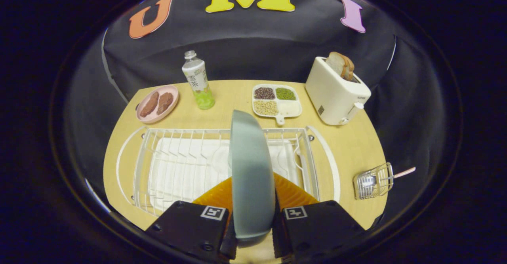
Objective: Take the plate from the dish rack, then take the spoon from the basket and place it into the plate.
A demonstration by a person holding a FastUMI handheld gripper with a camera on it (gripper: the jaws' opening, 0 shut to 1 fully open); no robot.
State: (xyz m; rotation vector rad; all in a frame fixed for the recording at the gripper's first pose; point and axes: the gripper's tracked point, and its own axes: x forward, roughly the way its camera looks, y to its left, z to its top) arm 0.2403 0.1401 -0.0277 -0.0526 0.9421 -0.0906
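Claw [253,226] clamped on grey plate [250,169], edge-on above white dish rack [166,165]; spoon [398,174] in small basket [374,181] on bench [356,145]

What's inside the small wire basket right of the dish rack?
A spoon lies in the basket, handle poking out past the rim; its bowl is blurred behind the wires. The gripper grips the plate.

The gripper [253,232] has two blocky black bodies, one behind each finger, with a matte finish and bevelled corners. Each carries a small square black-and-white marker on its top face (the kind a camera tracks). Small dark screws sit in the near corners of the blocks. The fingers [216,196] ahead of the blocks are orange, with fine ribbed faces.
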